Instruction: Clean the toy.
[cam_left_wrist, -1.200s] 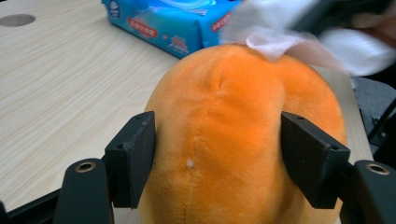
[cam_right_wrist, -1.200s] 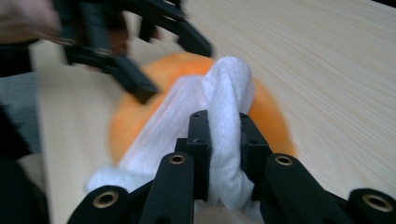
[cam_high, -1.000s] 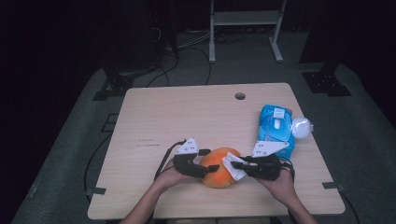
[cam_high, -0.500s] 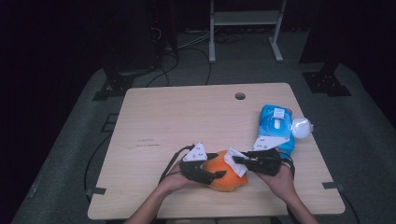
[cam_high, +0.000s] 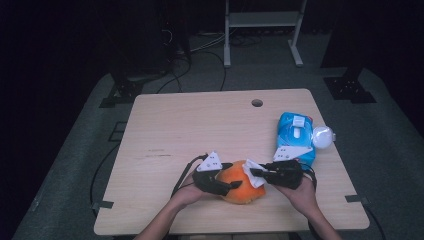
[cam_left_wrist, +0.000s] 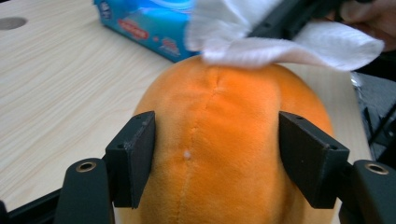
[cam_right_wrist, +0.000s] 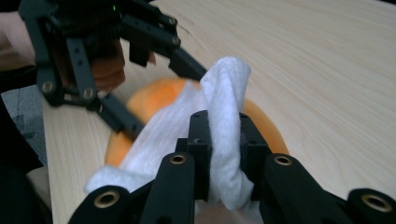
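An orange plush toy (cam_high: 239, 189) lies near the table's front edge. My left gripper (cam_high: 229, 186) comes in from the left, and its two black pads (cam_left_wrist: 134, 156) press on the toy's sides (cam_left_wrist: 215, 140), so it is shut on the toy. My right gripper (cam_high: 257, 173) comes in from the right, shut on a folded white wipe (cam_right_wrist: 225, 116). The wipe (cam_high: 252, 173) rests on the top of the toy, and in the left gripper view it drapes over the toy's far end (cam_left_wrist: 280, 42). In the right gripper view the left gripper (cam_right_wrist: 107, 51) stands at the upper left.
A blue pack of wipes (cam_high: 295, 136) lies at the right of the wooden table (cam_high: 200, 125), with a white round object (cam_high: 322, 136) at its right side. A cable hole (cam_high: 257, 103) sits near the far edge. Cables trail from both grippers.
Both grippers and the toy have shifted slightly to the right. The wipe now lies a little higher on the toy. Both grips look the same.
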